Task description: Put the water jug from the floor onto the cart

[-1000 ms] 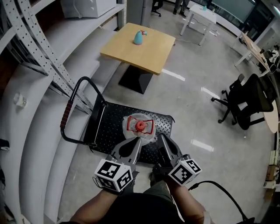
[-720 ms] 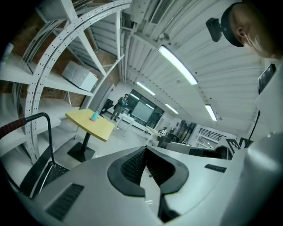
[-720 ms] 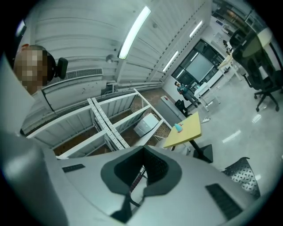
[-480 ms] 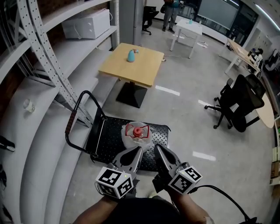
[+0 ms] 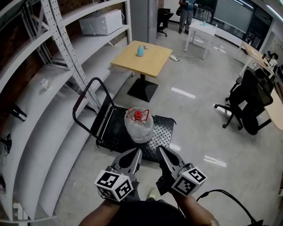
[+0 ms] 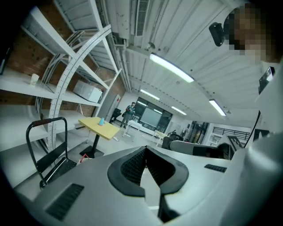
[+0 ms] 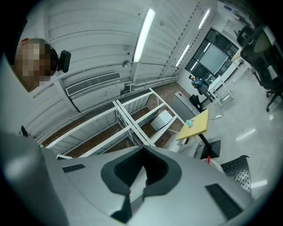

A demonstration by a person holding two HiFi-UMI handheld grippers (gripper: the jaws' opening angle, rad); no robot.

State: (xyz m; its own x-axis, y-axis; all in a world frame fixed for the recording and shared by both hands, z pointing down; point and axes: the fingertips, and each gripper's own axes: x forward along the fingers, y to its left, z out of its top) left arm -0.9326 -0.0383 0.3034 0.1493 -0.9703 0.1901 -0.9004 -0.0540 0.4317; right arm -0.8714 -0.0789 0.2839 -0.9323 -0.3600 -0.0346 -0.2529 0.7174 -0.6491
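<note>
- Nearest to me — my left gripper point(image 5: 136, 153) and right gripper point(image 5: 162, 151) sit side by side low in the head view, both pointing out toward the cart. Each marker cube is close to my body.
- Left jaws are clenched tight with nothing between the pads. The left gripper view shows them meeting at the tip.
- Same for the right: pressed together and empty. It's not touching anything.
- Just past the tips is the cart point(image 5: 164, 125), a black flat deck with a diamond-plate surface, sitting on the shiny grey floor point(image 5: 199, 132).
- The water jug point(image 5: 139, 126) stands upright on that deck, roughly mid-deck. It's a clear jug with a red cap and a red carry handle on top, clear of both grippers.
- The cart's push handle point(image 5: 84, 95) — a black loop with a reddish grip — stands up on the left end, next to the shelving.
- Left of all that runs the white metal shelving point(image 5: 66, 39), with a white box point(image 5: 102, 23) on an upper shelf.
- Beyond the cart is a yellow table point(image 5: 141, 59) on a black base, with a small blue bottle point(image 5: 140, 50) on it.
- Off to the right is a black office chair point(image 5: 250, 99).
- Farthest back are a white table point(image 5: 208, 31) and a person point(image 5: 188, 9) standing by it.
</note>
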